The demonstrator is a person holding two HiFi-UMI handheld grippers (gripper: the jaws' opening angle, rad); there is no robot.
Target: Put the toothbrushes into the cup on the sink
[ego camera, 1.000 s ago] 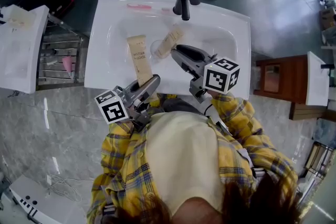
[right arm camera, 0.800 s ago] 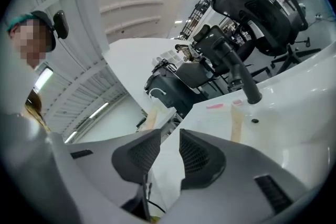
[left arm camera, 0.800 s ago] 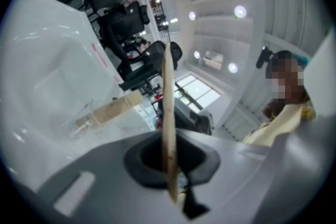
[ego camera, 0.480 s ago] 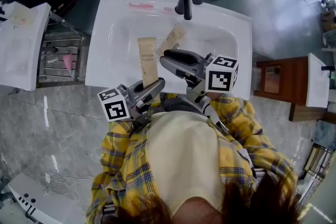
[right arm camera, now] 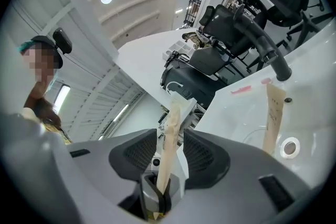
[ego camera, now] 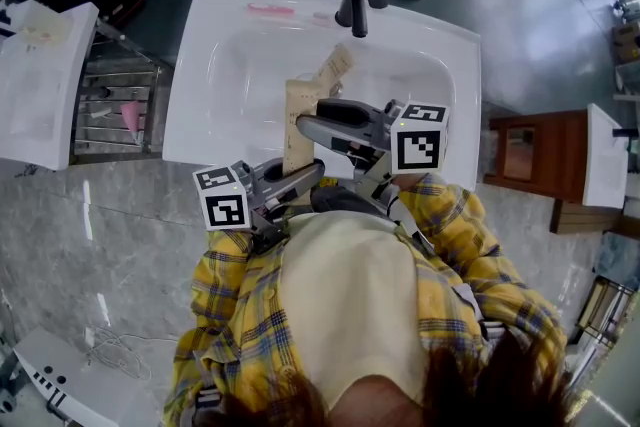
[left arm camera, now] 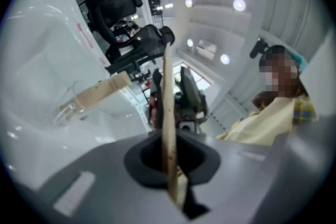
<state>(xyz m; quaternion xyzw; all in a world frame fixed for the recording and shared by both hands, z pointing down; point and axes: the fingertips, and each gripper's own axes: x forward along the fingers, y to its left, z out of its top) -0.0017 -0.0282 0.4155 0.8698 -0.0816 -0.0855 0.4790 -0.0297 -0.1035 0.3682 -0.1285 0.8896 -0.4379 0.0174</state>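
- The left gripper (left arm camera: 169, 157) is pinching the wrapped toothbrush (left arm camera: 167, 102) edge-on; it could twist loose.
- The right gripper (right arm camera: 170, 149) is opening its jaws around it, leaving one hold.
- Ahead in the sink (ego camera: 440, 55), the cup (left arm camera: 65, 107) is holding another toothbrush (left arm camera: 100, 91); a bump could tip it.

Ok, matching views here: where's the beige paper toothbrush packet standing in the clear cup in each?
Head view: beige paper packet, upper centre.
Left gripper view: packet, left of centre, slanted.
Right gripper view: packet, far right, upright.
Shared landmark: black faucet just behind it.
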